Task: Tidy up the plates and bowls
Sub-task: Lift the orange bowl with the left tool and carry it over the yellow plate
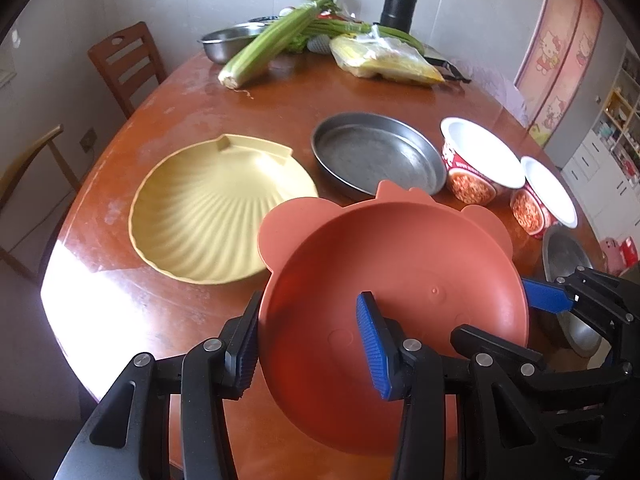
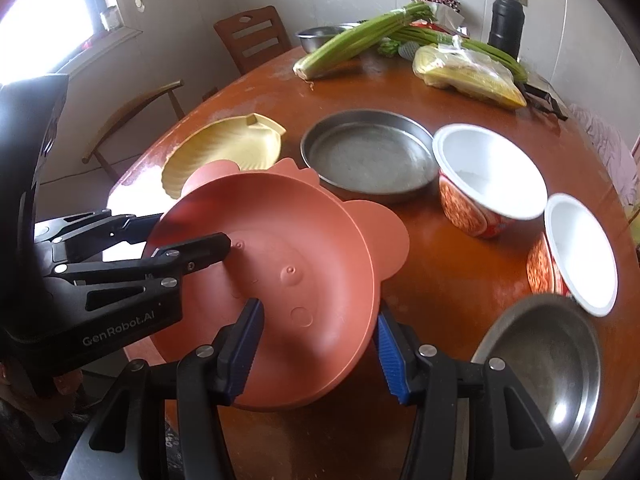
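The terracotta bear-eared plate (image 1: 392, 280) hangs tilted above the table (image 1: 160, 320), at five o'clock from the yellow shell plate (image 1: 208, 208). The left gripper (image 1: 308, 344) pinches its left rim; the right gripper (image 2: 320, 348) clamps the right rim. It looks like light, stiff, smooth plastic, possibly slippery, so rim holds on opposite sides suit it.
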### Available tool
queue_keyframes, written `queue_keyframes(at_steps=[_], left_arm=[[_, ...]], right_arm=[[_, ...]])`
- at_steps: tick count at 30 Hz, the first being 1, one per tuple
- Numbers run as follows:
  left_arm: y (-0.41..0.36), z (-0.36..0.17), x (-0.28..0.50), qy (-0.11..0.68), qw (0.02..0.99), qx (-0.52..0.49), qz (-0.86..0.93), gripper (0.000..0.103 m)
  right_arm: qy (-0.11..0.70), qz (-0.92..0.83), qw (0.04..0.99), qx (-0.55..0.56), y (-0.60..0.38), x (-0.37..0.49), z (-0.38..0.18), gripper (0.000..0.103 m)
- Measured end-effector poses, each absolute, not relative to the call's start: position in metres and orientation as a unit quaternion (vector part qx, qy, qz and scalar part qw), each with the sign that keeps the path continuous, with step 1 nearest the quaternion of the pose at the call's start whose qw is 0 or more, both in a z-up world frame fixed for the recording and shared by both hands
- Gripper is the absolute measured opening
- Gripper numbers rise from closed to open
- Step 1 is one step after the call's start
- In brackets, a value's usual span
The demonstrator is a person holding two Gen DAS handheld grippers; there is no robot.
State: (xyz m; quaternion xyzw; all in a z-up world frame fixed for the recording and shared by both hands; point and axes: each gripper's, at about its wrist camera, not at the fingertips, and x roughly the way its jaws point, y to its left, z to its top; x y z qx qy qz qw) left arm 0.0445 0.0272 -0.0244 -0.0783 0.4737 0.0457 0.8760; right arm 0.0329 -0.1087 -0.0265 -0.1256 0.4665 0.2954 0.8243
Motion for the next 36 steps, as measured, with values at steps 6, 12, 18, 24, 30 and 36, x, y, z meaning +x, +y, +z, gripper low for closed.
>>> queue_keyframes(at_steps=[6,12,18,24,30,36], left_arm=[[0.046,-0.015,0.050,0.466,0.880,-0.081,0.048,0.046],[0.066,-0.005,0.061,0.457,0.885,-0.074,0.056,0.047],[0.087,0.003,0.073,0.451,0.887,-0.074,0.062,0.047],[0.109,0.010,0.085,0.447,0.889,-0.080,0.066,0.047],[0.132,0.015,0.097,0.441,0.890,-0.090,0.072,0.047],[0.149,0.013,0.109,0.442,0.889,-0.088,0.082,0.047]], right_arm=[[0.456,0.307,0.825,-0.132,-0.092,0.040,-0.016,0.055],[0.452,0.312,0.826,-0.126,-0.073,0.052,-0.009,0.055],[0.453,0.311,0.825,-0.134,-0.050,0.062,-0.002,0.055],[0.455,0.322,0.821,-0.121,-0.033,0.077,0.007,0.055],[0.453,0.323,0.822,-0.121,-0.012,0.093,0.015,0.055],[0.458,0.327,0.819,-0.110,0.006,0.103,0.015,0.055]])
